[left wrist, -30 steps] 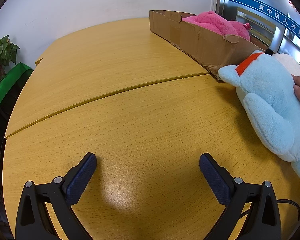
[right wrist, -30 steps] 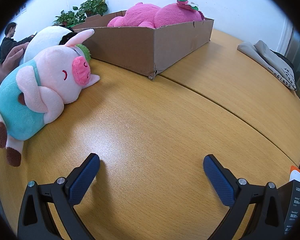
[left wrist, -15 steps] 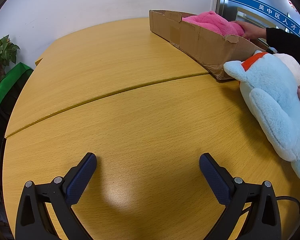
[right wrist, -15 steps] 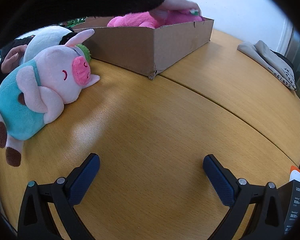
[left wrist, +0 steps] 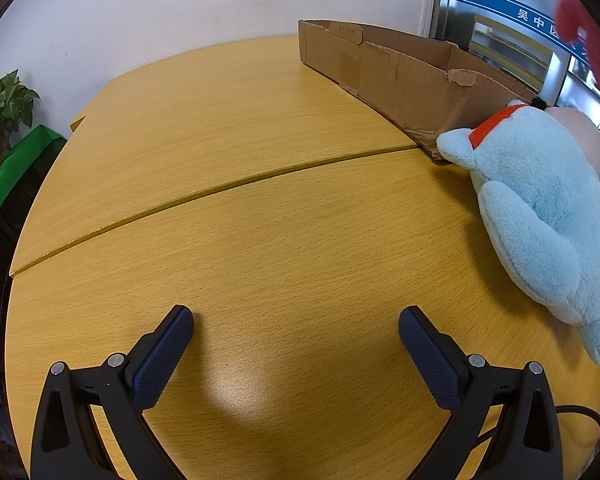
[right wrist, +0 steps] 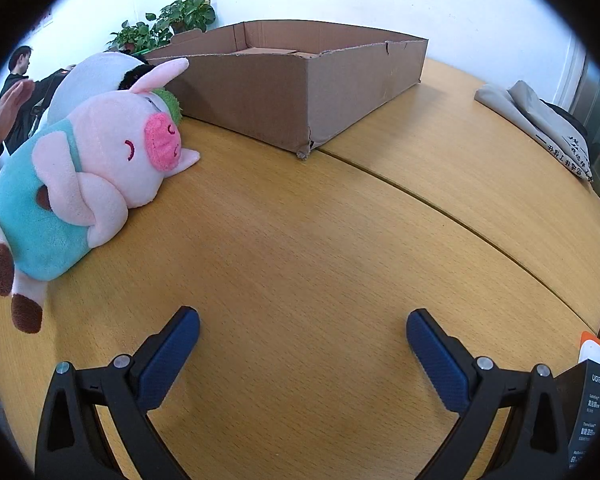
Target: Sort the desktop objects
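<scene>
Left wrist view: left gripper (left wrist: pixel 296 330) spread wide, holding nothing, above wooden table (left wrist: pixel 260 220); pale blue plush (left wrist: pixel 540 208) at 2 o'clock, touching cardboard box (left wrist: pixel 400 76). Right wrist view: right gripper (right wrist: pixel 303 332) equally wide, unloaded; pig plush (right wrist: pixel 88 176) at 10 o'clock, box (right wrist: pixel 300 80) at 12.

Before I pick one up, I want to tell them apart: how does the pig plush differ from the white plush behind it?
The pig plush is pink with a teal outfit and brown hooves; the white plush is white with a black patch. The pig plush lies in full view, snout toward the cardboard box; the white plush is mostly hidden behind it. Both rest on the table beside the box, untouched by either claw.
</scene>
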A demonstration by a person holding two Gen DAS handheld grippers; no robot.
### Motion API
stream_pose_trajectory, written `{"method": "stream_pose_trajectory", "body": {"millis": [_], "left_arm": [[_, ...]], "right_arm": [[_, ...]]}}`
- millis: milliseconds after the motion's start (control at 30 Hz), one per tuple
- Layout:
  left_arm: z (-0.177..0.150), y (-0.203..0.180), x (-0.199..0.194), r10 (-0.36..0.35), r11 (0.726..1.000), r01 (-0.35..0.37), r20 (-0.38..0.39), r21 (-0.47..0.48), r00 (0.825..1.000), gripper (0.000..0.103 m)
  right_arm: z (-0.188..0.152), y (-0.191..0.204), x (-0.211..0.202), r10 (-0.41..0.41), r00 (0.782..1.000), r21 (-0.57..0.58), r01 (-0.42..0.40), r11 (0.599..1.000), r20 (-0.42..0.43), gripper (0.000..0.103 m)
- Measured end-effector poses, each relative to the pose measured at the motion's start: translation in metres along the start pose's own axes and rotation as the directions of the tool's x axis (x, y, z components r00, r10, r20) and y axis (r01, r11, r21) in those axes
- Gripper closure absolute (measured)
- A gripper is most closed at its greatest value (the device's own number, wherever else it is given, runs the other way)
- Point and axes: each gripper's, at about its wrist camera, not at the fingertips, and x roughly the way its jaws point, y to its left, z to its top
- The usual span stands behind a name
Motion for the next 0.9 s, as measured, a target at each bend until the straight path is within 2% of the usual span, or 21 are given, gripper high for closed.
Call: {"method": "stream_pose_trajectory", "body": {"millis": [600, 900], "left_arm": [[0.0, -0.003, 0.0, -0.002, 1.0, 0.002, -0.001, 0.001, 1.0, 0.0], [-0.002, -0.01, -0.001, 0.078, 0.991, -0.08, -0.022, -0.102, 0.997, 0.0]], "right_arm": [[0.0, 0.001, 0.0, 0.0, 1.0, 0.0, 0.0, 1.0, 0.0, 0.0], [0.0, 0.0, 0.0, 0.0, 1.0, 0.0, 0.0, 1.0, 0.0, 0.0]]}}
